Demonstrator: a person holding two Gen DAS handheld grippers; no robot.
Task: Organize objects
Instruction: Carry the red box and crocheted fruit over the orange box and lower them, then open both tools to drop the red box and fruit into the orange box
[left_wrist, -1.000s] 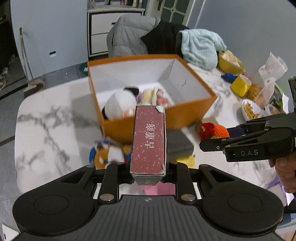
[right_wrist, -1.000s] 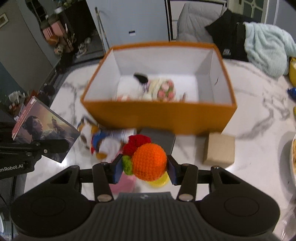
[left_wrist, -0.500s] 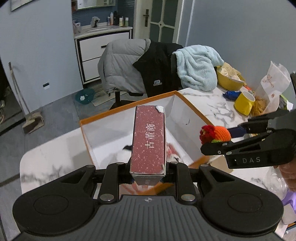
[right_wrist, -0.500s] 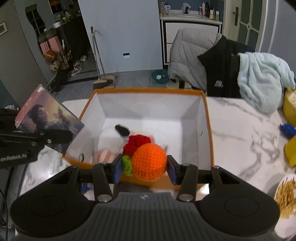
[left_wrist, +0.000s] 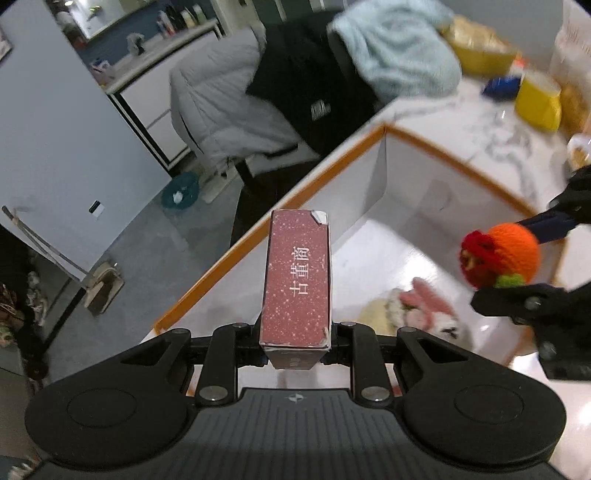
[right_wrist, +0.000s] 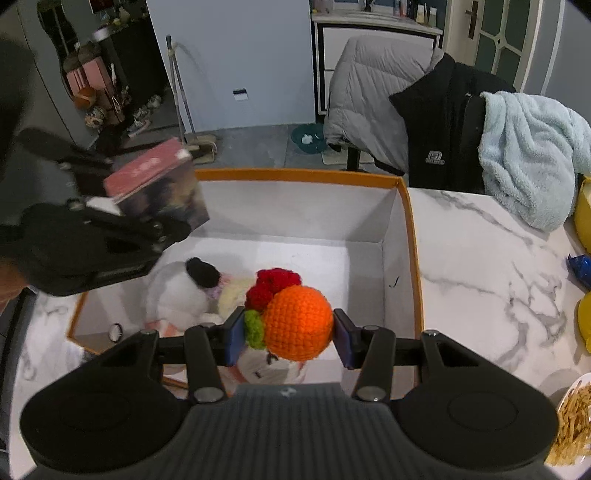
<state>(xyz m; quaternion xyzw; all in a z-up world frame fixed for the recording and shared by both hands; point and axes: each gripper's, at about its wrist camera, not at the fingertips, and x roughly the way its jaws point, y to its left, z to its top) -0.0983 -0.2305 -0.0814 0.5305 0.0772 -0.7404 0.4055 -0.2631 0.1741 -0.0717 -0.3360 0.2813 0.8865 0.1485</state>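
An orange cardboard box with white inside walls (right_wrist: 412, 236) (left_wrist: 373, 136) stands on the marble table. White and pink plush toys (right_wrist: 173, 295) (left_wrist: 417, 314) lie on its floor. My left gripper (left_wrist: 295, 332) is shut on a dark red book (left_wrist: 297, 280) (right_wrist: 155, 184), holding it spine up over the box's left side. My right gripper (right_wrist: 288, 338) is shut on an orange crocheted ball with red and green tufts (right_wrist: 295, 321) (left_wrist: 500, 254), hanging above the toys inside the box.
A chair draped with grey and black jackets (right_wrist: 399, 103) and a light blue towel (right_wrist: 532, 147) stands behind the table. Yellow bowls and a cup (left_wrist: 537, 99) sit at the right, with a plate of fries (right_wrist: 569, 421) at the near right edge.
Both grippers have moved forward from in front of the box to above its inside. The left gripper has rolled, so the box looks tilted in its view. Both holds are unchanged.
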